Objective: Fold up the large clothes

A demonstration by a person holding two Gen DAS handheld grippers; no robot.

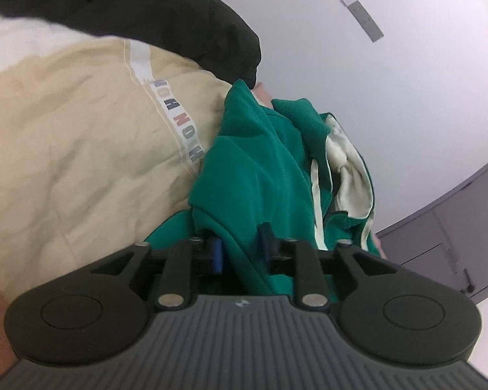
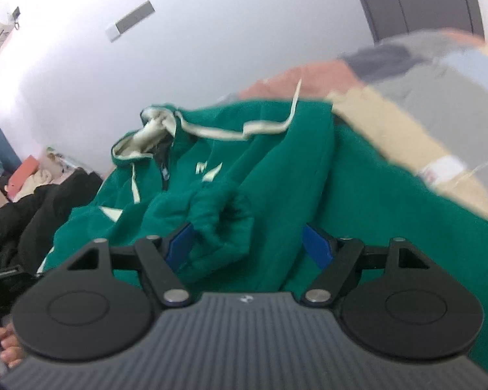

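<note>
Clothes crowding both grippers

A green hoodie (image 2: 276,169) is bunching between the right gripper's (image 2: 249,243) open jaws; beige garment (image 1: 81,149) and black jacket (image 1: 166,16) are blocking the left, with only bare wall (image 1: 390,97) lying clear beyond.

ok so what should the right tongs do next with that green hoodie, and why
Probably close the right tongs on the bunched sleeve cuff of the green hoodie. Their jaws stand wide with the cuff between them, not pinched. The left tongs have a green fold between their fingers.
</note>
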